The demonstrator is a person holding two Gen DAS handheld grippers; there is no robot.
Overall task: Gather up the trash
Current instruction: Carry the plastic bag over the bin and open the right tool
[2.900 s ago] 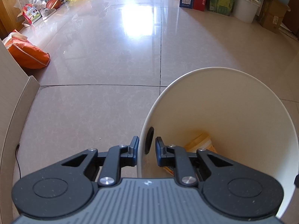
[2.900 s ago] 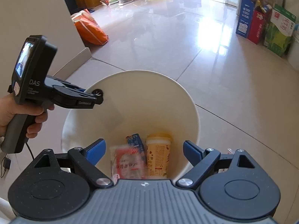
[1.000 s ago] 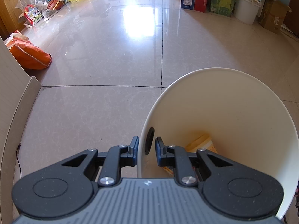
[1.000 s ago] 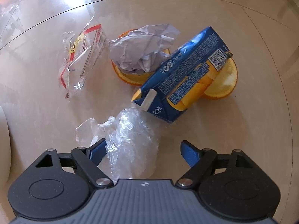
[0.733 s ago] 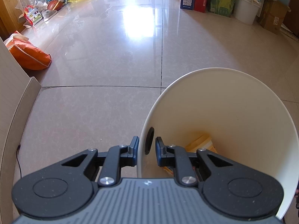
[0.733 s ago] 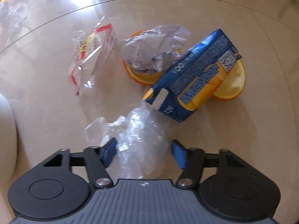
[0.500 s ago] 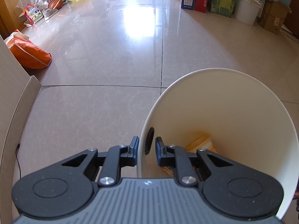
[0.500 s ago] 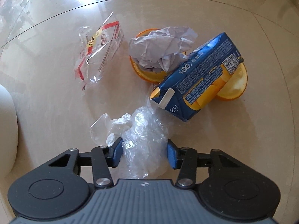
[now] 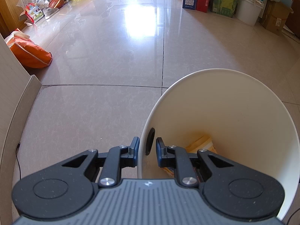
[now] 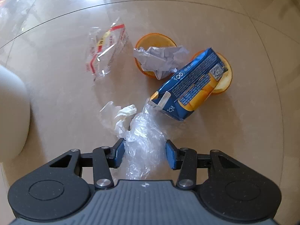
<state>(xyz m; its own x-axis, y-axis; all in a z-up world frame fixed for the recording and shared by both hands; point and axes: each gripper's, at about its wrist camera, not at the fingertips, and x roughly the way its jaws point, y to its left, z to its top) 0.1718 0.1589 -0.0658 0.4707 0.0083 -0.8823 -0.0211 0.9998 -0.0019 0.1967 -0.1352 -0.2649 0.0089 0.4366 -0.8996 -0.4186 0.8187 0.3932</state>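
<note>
My left gripper (image 9: 147, 146) is shut on the near rim of the white bin (image 9: 234, 112), one finger outside and one inside. A yellow packet (image 9: 202, 146) lies at the bin's bottom. In the right wrist view my right gripper (image 10: 144, 150) has its blue pads pressed on a crumpled wad of clear plastic (image 10: 144, 131), held just above the glossy beige surface. Beyond it lie a blue juice carton (image 10: 191, 91), crumpled grey paper (image 10: 159, 60), two orange peel halves (image 10: 155, 39), a clear wrapper with red print (image 10: 106, 54) and a white tissue (image 10: 123, 116).
The bin's white side (image 10: 13, 112) shows at the left edge of the right wrist view. An orange bag (image 9: 30, 54) lies by a wall at the left, and boxes and a white bucket (image 9: 247, 11) line the far side of the tiled floor.
The right gripper's jaws closed from wide apart onto the clear plastic wad and rose with it, so the other trash looks farther away. The left gripper and the bin stayed put.
</note>
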